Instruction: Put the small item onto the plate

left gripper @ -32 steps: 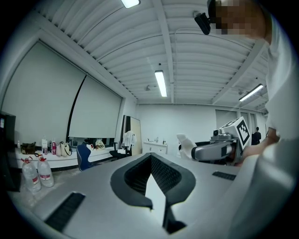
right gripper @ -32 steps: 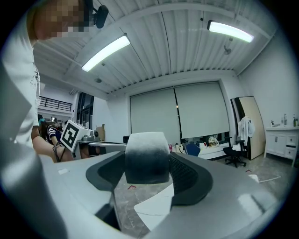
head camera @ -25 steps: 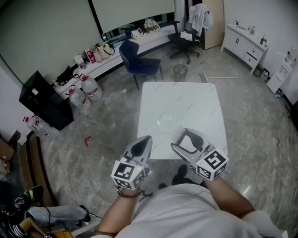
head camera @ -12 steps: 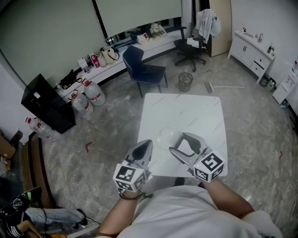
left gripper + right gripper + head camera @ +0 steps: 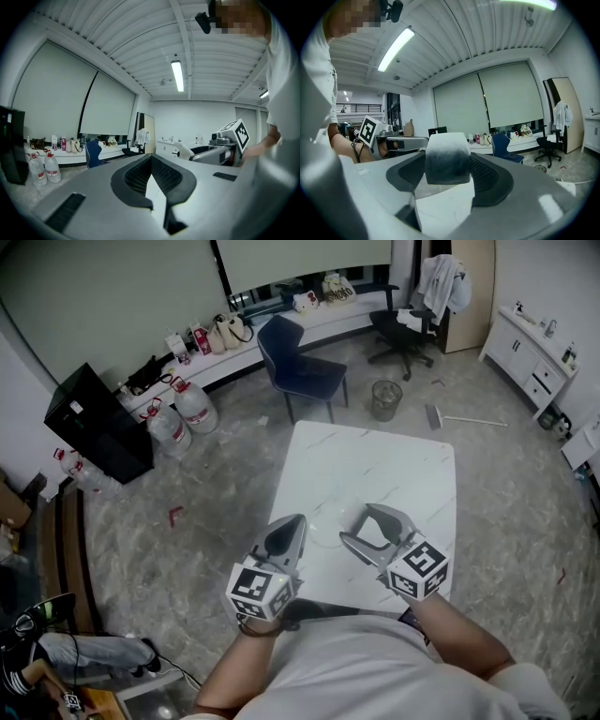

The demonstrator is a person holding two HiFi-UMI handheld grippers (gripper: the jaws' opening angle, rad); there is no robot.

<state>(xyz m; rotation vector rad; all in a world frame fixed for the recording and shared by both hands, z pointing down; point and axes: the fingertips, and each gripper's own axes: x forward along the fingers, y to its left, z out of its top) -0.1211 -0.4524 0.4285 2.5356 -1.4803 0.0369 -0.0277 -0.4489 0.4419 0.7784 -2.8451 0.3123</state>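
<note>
Two grippers hang over the near tabletop (image 5: 375, 465) edge in the head view, the left gripper (image 5: 289, 531) and right gripper (image 5: 356, 524) flanking a clear plate (image 5: 325, 524). Left gripper view: fingers (image 5: 136, 180) clenched, nothing between them. Right gripper view: fingers (image 5: 492, 183) grasp the small item (image 5: 446, 158), a pale block; carrying appears in hand, and next it needs lowering onto the plate before release.

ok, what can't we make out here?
Plate: head view, clear glass, rim barely shows.
Item: right gripper view, clamped but blurred, kind unclear; head view, jaws hide it.
Table left near corner: head view, left gripper covers it.
</note>
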